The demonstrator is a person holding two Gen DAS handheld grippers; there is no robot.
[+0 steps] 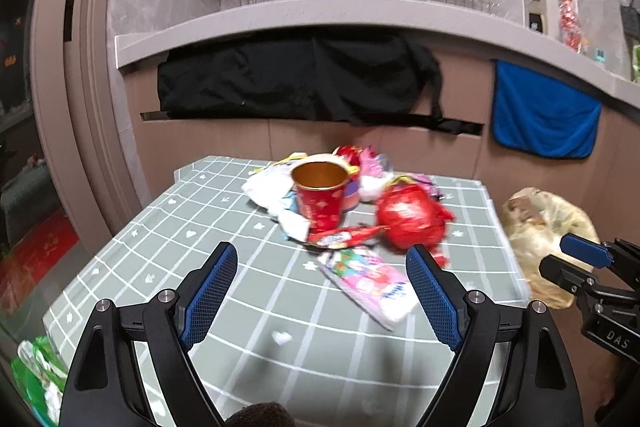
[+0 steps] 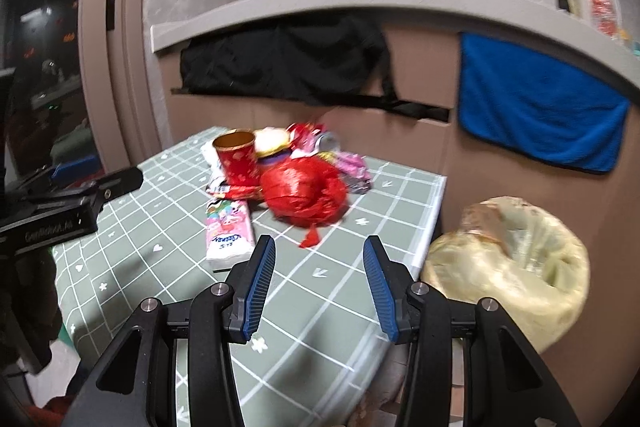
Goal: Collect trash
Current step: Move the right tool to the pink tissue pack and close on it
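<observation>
Both your claws, left & right, are spread w/ nothing in them. Trash pile sits mid-counter, far side; bin bag is right of it.

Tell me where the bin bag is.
The bin bag sits off the table's right edge in both views, below the blue towel.

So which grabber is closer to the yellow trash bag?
Right. The right gripper hovers over the table's corner, right beside the yellow trash bag. The left gripper hovers farther left, over the middle of the table.
</observation>
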